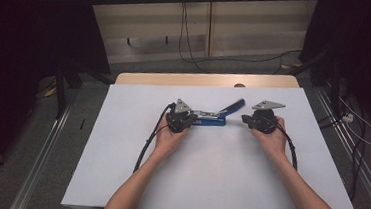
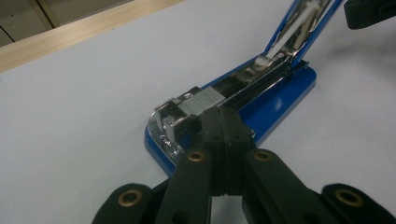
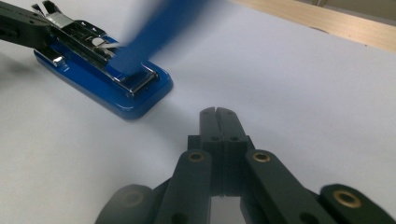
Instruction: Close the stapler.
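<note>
White table (image 1: 118, 169), open blue stapler (image 1: 212, 117), staples (image 2: 203, 101) inside.

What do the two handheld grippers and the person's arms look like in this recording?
Both the left gripper and right gripper are black, each topped by a grey three-cornered plate and trailing a black cable. In the gripper views their jaws are matte black linkages with brass-coloured pivot rivets. The forearms are bare, with no sleeves in view.

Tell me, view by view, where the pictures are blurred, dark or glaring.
High view: dim and dark at both sides, only the white table well lit. Left gripper view: sharp, with glints on the metal of the blue stapler. Right gripper view: the stapler's raised blue lid is smeared with blur, the right gripper reasonably sharp.
</note>
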Demonstrator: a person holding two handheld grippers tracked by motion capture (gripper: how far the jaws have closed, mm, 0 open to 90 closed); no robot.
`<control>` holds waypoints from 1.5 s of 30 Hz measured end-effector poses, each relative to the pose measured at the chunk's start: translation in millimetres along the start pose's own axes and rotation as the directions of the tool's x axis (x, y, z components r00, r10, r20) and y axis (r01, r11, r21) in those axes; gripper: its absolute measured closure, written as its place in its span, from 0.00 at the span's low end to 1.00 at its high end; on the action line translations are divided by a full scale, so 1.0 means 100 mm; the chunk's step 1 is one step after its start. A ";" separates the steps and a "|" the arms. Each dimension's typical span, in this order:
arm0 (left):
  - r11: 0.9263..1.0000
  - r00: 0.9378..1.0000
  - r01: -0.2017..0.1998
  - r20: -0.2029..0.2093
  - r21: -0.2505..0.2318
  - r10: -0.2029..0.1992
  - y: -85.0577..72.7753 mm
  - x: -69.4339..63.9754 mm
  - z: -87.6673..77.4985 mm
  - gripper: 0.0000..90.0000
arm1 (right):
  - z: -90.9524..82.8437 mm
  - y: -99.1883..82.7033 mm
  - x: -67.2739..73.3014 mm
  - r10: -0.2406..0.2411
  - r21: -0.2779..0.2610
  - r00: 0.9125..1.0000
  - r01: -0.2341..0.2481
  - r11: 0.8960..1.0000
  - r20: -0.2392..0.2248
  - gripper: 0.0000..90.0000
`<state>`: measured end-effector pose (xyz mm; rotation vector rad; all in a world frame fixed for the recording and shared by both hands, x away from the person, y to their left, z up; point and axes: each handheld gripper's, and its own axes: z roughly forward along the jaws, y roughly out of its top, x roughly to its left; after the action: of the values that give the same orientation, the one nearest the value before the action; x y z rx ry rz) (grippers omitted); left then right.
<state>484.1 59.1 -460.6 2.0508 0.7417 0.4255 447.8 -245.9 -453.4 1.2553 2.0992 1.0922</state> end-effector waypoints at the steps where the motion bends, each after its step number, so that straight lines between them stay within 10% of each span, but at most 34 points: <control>1: 1.000 1.000 -0.001 -0.001 -0.001 0.001 0.00 0.00 0.00 1.00 | 0.00 0.00 0.01 0.000 -0.009 1.000 0.000 1.000 -0.004 1.00; 21: 0.999 0.999 -0.035 0.009 0.014 0.035 0.01 -0.05 -0.02 0.85 | -0.06 -0.01 0.02 0.071 -0.044 0.997 -0.073 0.996 -0.039 0.86; 45: 1.000 1.000 -0.018 0.002 0.006 0.018 0.03 -0.21 -0.20 0.18 | -0.16 -0.03 0.06 0.143 -0.119 0.989 -0.139 0.983 0.027 0.06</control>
<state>458.8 56.8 -447.7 2.0644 0.7249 0.4322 432.2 -247.9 -446.7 1.3731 1.9153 1.2257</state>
